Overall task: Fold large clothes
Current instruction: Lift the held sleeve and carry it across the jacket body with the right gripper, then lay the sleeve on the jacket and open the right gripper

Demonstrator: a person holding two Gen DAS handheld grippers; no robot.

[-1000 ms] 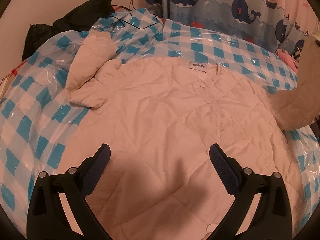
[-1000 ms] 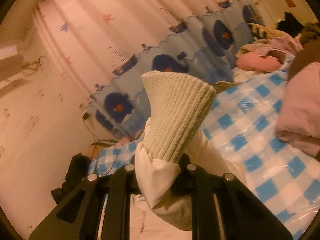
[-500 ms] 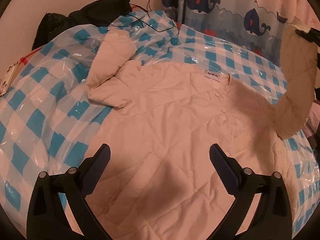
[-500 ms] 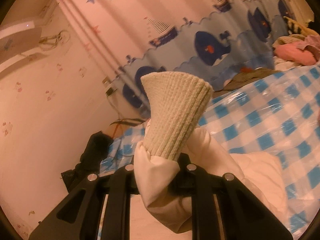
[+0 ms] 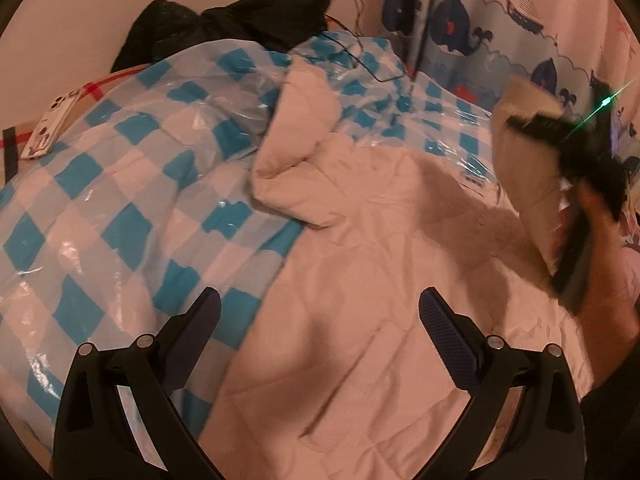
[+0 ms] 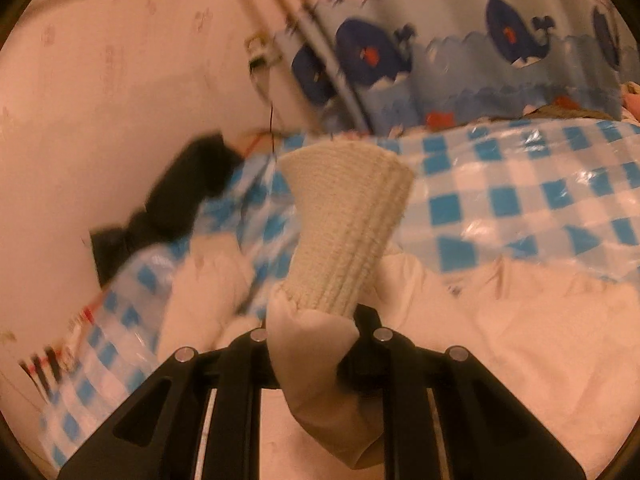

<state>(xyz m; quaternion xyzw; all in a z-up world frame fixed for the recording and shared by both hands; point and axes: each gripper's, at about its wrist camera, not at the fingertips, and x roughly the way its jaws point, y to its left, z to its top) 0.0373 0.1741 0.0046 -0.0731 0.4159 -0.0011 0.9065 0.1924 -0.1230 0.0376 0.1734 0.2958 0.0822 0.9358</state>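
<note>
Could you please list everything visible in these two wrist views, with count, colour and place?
quilted cream jacket: one, cream, spread on the bed
ribbed knit cuff: one, beige, sleeve end in the right tongs
blue-and-white checked plastic sheet: one, covering the bed
whale-print curtain: one, blue, behind the bed
black garment heap: one, black, far bed corner
left tongs: open, above the jacket
right tongs: shut on the sleeve
</note>
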